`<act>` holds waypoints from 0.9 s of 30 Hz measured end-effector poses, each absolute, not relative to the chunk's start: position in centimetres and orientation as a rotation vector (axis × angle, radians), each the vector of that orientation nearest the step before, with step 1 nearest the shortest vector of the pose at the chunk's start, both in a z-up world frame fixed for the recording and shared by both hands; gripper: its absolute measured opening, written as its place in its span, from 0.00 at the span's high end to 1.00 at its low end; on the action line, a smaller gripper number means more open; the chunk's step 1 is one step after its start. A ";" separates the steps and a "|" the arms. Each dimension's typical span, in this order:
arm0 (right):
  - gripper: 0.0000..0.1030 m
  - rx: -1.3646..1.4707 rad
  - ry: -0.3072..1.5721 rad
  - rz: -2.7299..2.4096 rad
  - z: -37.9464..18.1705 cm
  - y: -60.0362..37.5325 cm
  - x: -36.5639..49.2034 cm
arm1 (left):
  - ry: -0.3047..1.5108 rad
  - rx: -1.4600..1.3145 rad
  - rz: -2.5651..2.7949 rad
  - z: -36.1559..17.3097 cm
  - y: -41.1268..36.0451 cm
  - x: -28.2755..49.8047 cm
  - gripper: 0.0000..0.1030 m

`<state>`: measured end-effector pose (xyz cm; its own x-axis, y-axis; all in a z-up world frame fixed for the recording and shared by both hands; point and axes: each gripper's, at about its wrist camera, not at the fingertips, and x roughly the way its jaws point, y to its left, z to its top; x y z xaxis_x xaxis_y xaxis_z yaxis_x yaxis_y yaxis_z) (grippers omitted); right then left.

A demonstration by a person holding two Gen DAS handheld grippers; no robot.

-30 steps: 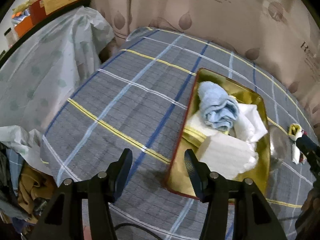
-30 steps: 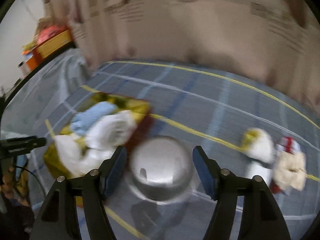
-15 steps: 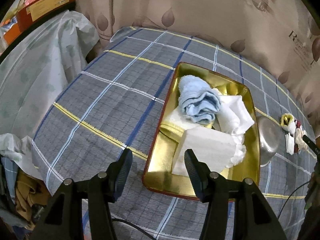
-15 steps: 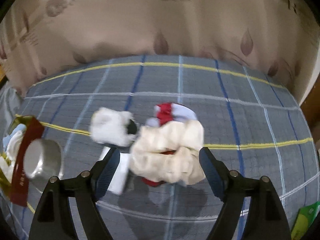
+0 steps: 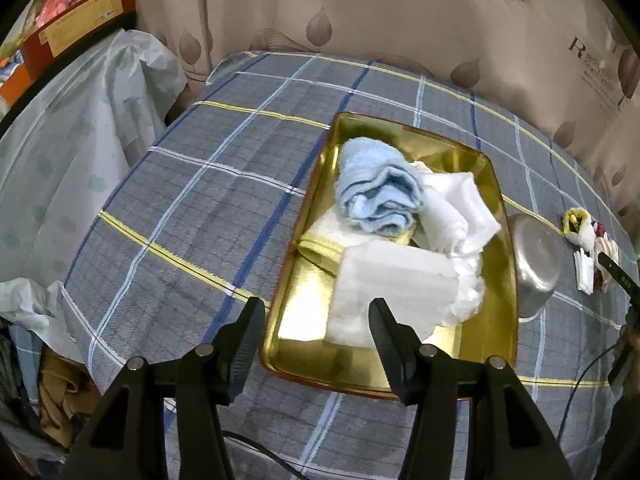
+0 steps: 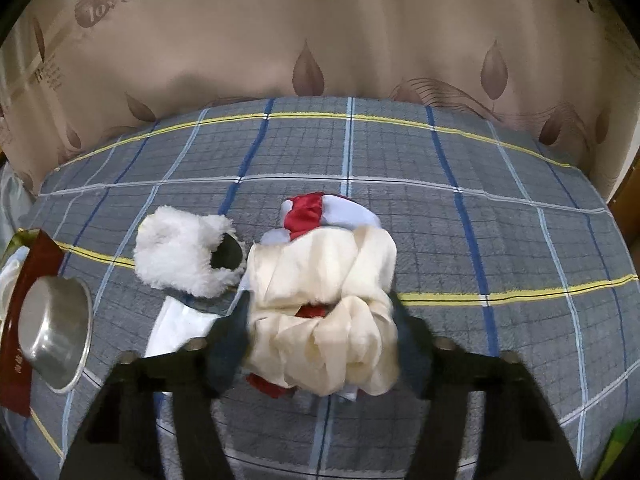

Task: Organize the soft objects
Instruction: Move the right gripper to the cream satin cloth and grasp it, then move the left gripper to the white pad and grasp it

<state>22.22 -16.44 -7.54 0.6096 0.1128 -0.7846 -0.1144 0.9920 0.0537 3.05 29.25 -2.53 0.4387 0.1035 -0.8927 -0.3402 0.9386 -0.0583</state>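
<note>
A crumpled cream cloth (image 6: 320, 264) lies on the plaid bedspread, on top of a red and pale-blue cloth (image 6: 306, 212). My right gripper (image 6: 320, 328) straddles it, its jaws closing, and both fingers touch its sides. Left of it are a white fluffy toy (image 6: 180, 252) and a flat white cloth (image 6: 180, 320). In the left wrist view a gold tray (image 5: 440, 152) holds a rolled blue towel (image 5: 376, 188), white cloths (image 5: 460, 208) and a white foam block (image 5: 396, 284). My left gripper (image 5: 316, 320) hangs open over the tray's near end, holding nothing.
A steel bowl (image 5: 532, 260) stands between the tray and the soft pile (image 5: 584, 236). A beige curtain (image 6: 320, 40) backs the bed. Plastic-covered furniture (image 5: 80, 140) with boxes (image 5: 80, 20) stands on the left, and clothes (image 5: 60, 392) lie below the bed's corner.
The right gripper swung from the steel bowl to the soft pile, dropped lower and narrowed its jaws around the cream cloth. The left gripper drifted slightly toward the tray, still open.
</note>
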 end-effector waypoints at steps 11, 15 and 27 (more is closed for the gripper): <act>0.69 0.065 0.870 0.143 -6.7 -18.3 19.9 | 1.091 -0.177 0.172 -1.6 23.9 5.1 0.46; 0.69 0.064 0.869 0.141 -6.5 -18.8 18.6 | 1.097 -0.135 0.116 -1.3 21.1 5.9 0.46; 0.69 0.086 0.878 0.086 -6.6 -21.6 14.1 | 1.099 -0.060 -0.040 -0.3 13.4 8.5 0.46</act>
